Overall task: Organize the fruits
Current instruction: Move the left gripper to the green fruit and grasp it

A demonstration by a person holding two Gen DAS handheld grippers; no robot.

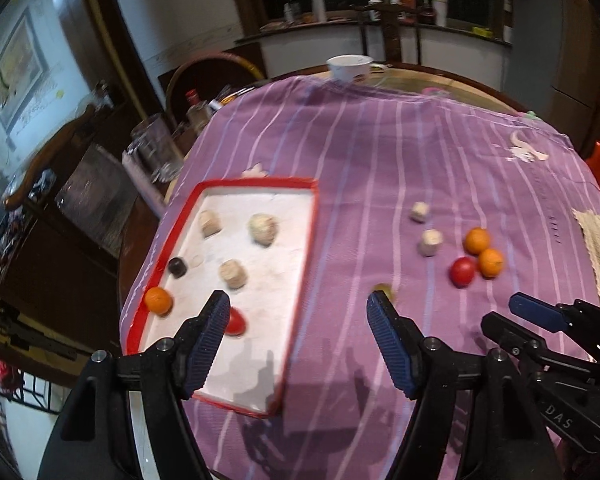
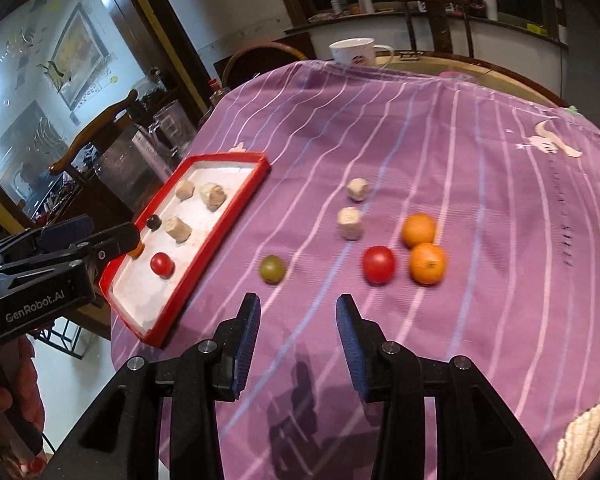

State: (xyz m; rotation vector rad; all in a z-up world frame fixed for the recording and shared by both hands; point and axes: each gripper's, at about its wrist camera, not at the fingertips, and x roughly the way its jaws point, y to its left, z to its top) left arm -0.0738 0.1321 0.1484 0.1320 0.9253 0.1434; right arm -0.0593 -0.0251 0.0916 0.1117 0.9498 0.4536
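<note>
The left gripper (image 1: 298, 312) is held above the near edge of the red-rimmed tray (image 1: 300, 240), jaws apart and nothing between them; the right gripper (image 2: 298, 316) is likewise parted and empty above the purple cloth (image 2: 480, 160). A red tomato (image 2: 162, 265), a dark fruit (image 2: 153, 222) and pale pieces are seen in the tray at left; a green fruit (image 2: 272, 269), another tomato (image 2: 378, 264) and two oranges (image 2: 427, 263) lie on the cloth to the right.

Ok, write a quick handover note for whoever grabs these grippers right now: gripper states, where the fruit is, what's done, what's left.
Left gripper: open, empty, over the tray's near right edge.
Right gripper: open, empty, above the cloth, nearest the green fruit.
Done: red-rimmed tray holds a red fruit, a small orange, a dark piece and three pale pieces.
Left on the purple cloth: green fruit, red fruit, two oranges, two pale pieces.
</note>
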